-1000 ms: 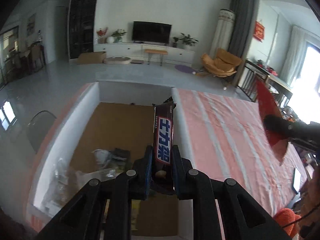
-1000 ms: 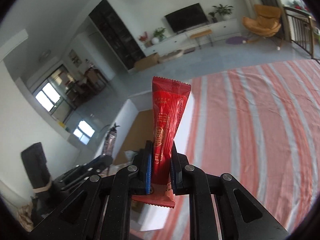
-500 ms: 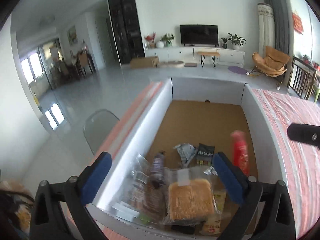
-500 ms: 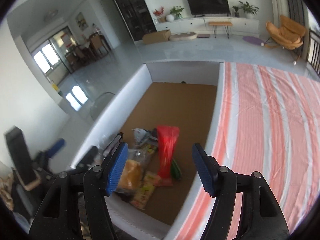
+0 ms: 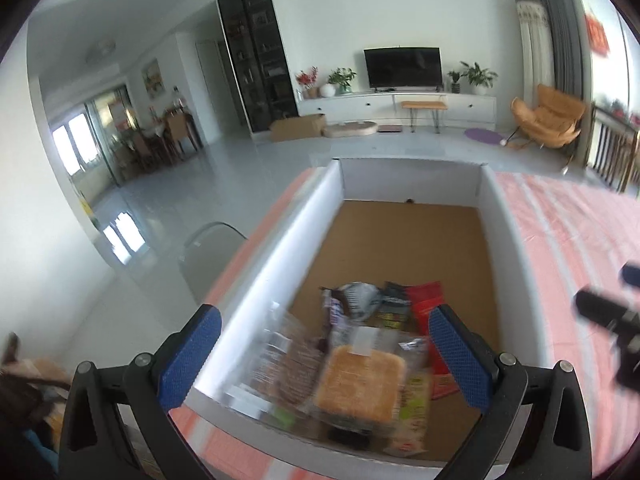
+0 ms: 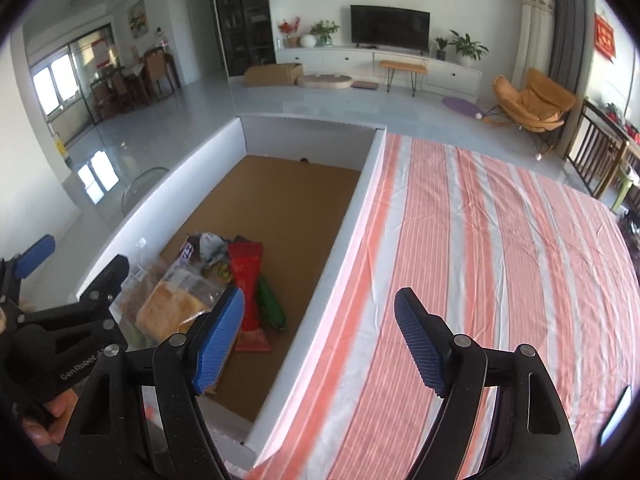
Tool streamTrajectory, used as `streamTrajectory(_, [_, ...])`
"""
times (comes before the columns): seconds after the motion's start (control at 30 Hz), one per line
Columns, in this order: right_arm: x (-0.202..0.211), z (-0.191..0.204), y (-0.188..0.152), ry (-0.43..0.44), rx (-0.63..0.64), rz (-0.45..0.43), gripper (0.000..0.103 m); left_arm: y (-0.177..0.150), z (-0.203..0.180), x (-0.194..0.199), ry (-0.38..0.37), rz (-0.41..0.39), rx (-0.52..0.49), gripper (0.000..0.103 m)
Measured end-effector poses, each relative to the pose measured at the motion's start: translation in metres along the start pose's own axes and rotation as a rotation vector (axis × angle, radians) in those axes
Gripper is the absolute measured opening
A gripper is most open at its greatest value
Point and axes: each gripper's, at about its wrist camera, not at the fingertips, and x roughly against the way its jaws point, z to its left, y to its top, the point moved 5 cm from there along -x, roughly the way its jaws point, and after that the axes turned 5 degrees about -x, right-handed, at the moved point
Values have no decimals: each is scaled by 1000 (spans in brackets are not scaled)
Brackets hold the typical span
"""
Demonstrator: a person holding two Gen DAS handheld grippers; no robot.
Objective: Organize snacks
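Observation:
A white box [image 5: 280, 264] with a brown cardboard floor holds a pile of snacks at its near end. In the pile are a bagged bread [image 5: 360, 384], a dark chocolate bar [image 5: 330, 312] and a red packet [image 5: 428, 300]. My left gripper [image 5: 324, 356] hangs open above the pile with nothing between its pads. My right gripper [image 6: 320, 344] is over the box's right wall [image 6: 352, 232]; its jaws are opening and empty. From the right wrist view the red packet [image 6: 246, 276] lies beside the bread [image 6: 172, 308] and a green packet [image 6: 270, 304].
An orange and white striped cloth [image 6: 480, 260] covers the table to the right of the box. The far half of the box floor [image 6: 280, 200] is bare cardboard. A grey chair [image 5: 208, 248] stands left of the table. Beyond is a living room floor.
Both grippers have opened and let go: the chocolate bar and the red packet now lie in the box. Both views have tipped down toward the box.

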Motion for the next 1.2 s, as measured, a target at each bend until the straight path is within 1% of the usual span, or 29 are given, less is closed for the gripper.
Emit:
streamTrajectory(0.1, [8,5,-2,7,8,0,80,6,1,2,-24,9,16,103])
streamTrajectory(0.3, [19,17,-1,24,35,-27,80,11,2,9,11,6,-33,103])
streamTrajectory(0.4, [15,21,0,13,52,-30,80,11,3,9,-22,14,-31,103])
streamTrajectory(0.53, [10,22,-1,22,43,-10,80,11,8,8,-82,20,11,103])
streamTrajectory(0.6, [11,23,-1,21,46,-8,80,11,9,8,-82,22,15,103])
streamTrajectory(0.67, [11,24,-1,21,47,-8,80,11,9,8,-60,27,5,103])
streamTrajectory(0.83, [12,27,0,31,48,-19,80,13,7,11,-81,38,1,103])
streamTrajectory(0.93, [11,28,0,32,49,-18,81,14,7,11,-70,48,1,103])
streamTrajectory(1.07, [12,28,0,38,41,-12,81,14,7,11,-108,57,17,103])
streamTrajectory(1.2, [12,29,1,46,38,-10,81,12,6,9,-118,65,22,103])
